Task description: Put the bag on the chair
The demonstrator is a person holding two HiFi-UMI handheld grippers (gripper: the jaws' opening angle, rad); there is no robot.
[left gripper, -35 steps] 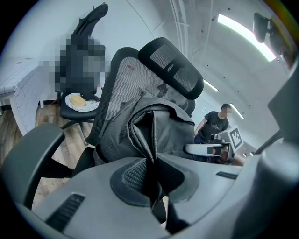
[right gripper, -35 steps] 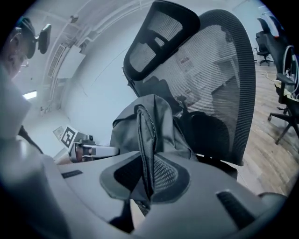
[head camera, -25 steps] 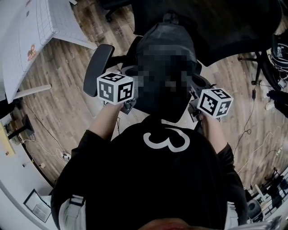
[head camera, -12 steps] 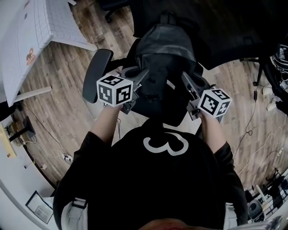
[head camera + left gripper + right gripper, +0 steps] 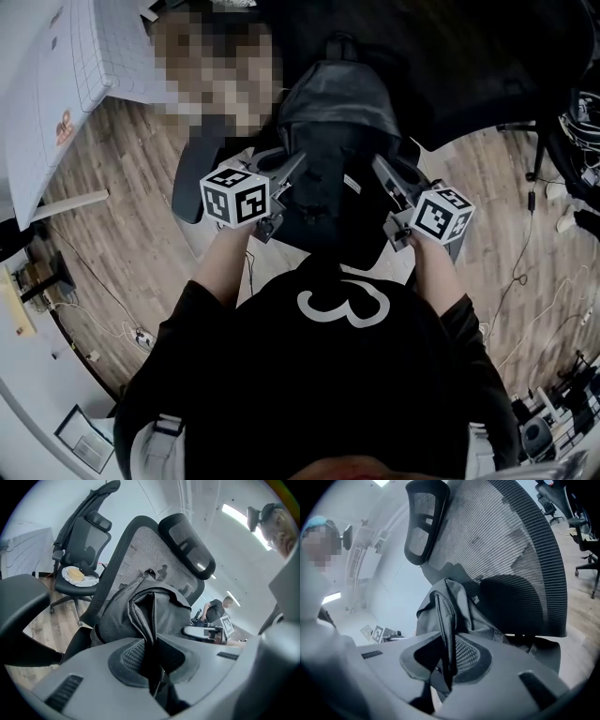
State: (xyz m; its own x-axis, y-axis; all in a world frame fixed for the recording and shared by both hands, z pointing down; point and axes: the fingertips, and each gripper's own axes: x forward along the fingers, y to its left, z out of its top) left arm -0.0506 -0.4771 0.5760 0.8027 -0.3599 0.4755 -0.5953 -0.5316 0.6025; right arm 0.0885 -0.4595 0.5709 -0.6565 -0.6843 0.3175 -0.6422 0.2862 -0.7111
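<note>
Bag against chair back, side edges in left tool, right tool.

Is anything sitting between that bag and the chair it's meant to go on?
Nothing visible does. The left hand-held gripper and right hand-held gripper pinch the bag, which is right in front of the chair and its mesh backrest; the seat under it is hidden.

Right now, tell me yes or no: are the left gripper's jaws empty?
No, in the left gripper view the left gripper is clamped on a fold of the dark bag.
</note>
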